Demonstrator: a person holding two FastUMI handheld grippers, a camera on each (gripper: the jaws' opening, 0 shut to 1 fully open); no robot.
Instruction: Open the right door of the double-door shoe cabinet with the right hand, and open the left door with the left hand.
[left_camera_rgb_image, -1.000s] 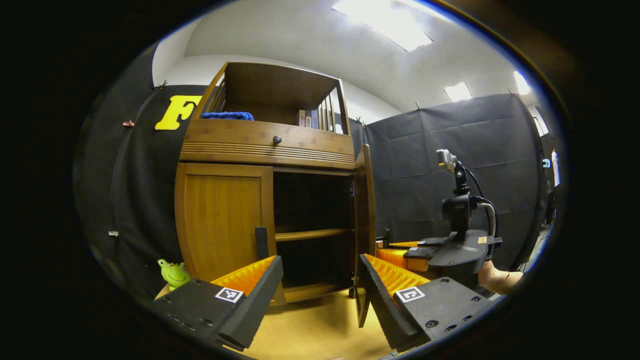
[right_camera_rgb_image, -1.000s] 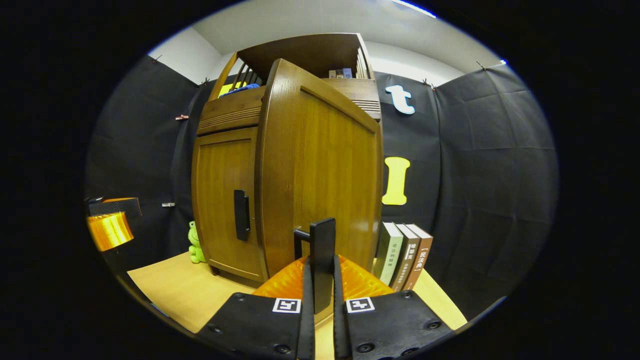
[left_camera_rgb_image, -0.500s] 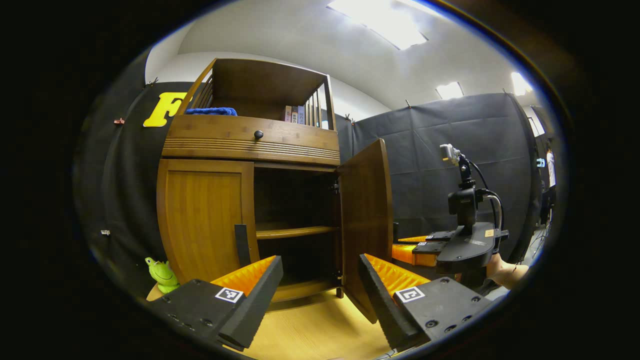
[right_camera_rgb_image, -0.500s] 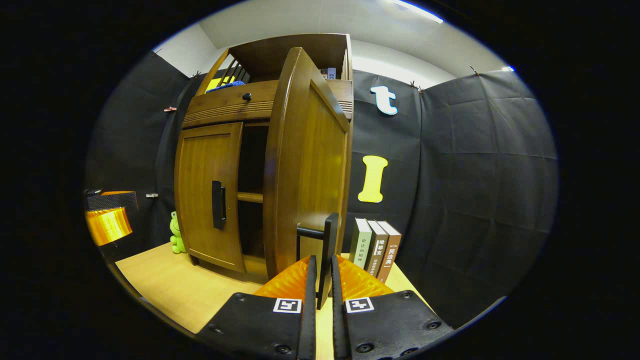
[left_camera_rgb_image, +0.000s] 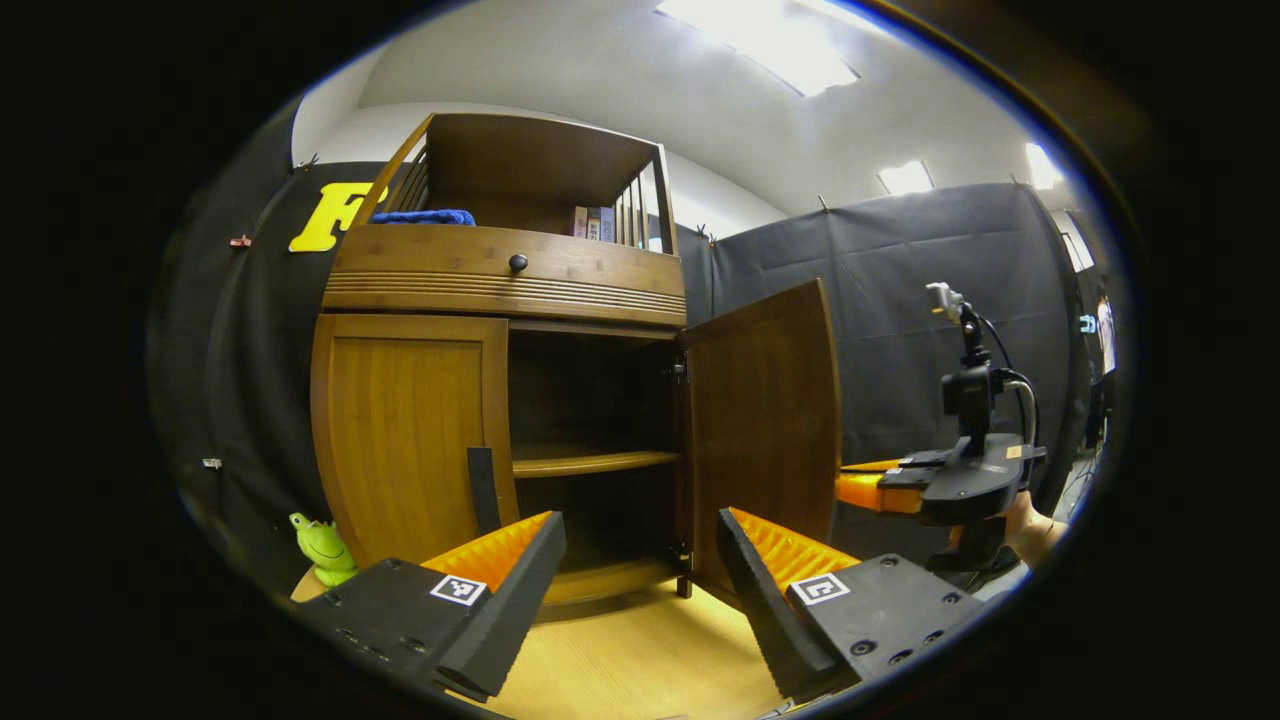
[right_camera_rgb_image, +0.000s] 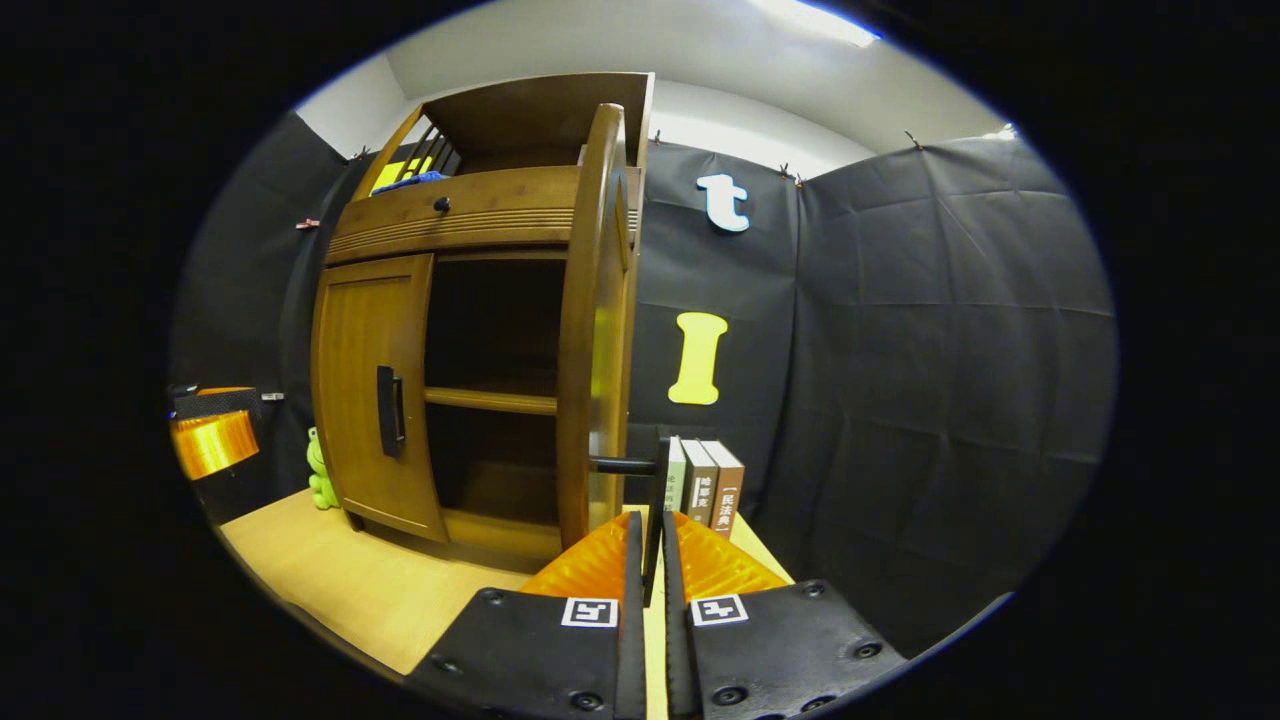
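- In the left gripper view we see the brown wooden double-door shoe cabinet (left_camera_rgb_image: 500, 400) standing on the pale wooden bench (left_camera_rgb_image: 640, 660), against the black cloth wall.
- Its right door (left_camera_rgb_image: 765, 420) stands swung wide, showing us its inner face and baring a dark interior with one wooden shelf (left_camera_rgb_image: 585, 462).
- Its left door (left_camera_rgb_image: 405, 430) is shut, with a dark upright bar handle (left_camera_rgb_image: 482, 490) at its inner edge.
- The left tongs (left_camera_rgb_image: 640, 560) hang spread wide before the open compartment, gripping nothing, with the left door's handle just beyond their left finger.
- That view also gives us the right tongs (left_camera_rgb_image: 870, 485) off to the right past the open door's edge, with part of a hand (left_camera_rgb_image: 1030, 520) holding them.
- In the right gripper view we see the right door (right_camera_rgb_image: 598, 330) nearly edge-on, and the right tongs (right_camera_rgb_image: 650, 555) pinching its dark bar handle (right_camera_rgb_image: 655, 500) between both fingers.
- This view adds three upright books (right_camera_rgb_image: 700, 482) on the bench behind the door.
- A small green frog toy (left_camera_rgb_image: 325, 548) sits by the cabinet's left foot.
- A blue cloth (left_camera_rgb_image: 425, 217) lies on the cabinet's top shelf, above a drawer with a round dark knob (left_camera_rgb_image: 518, 263).
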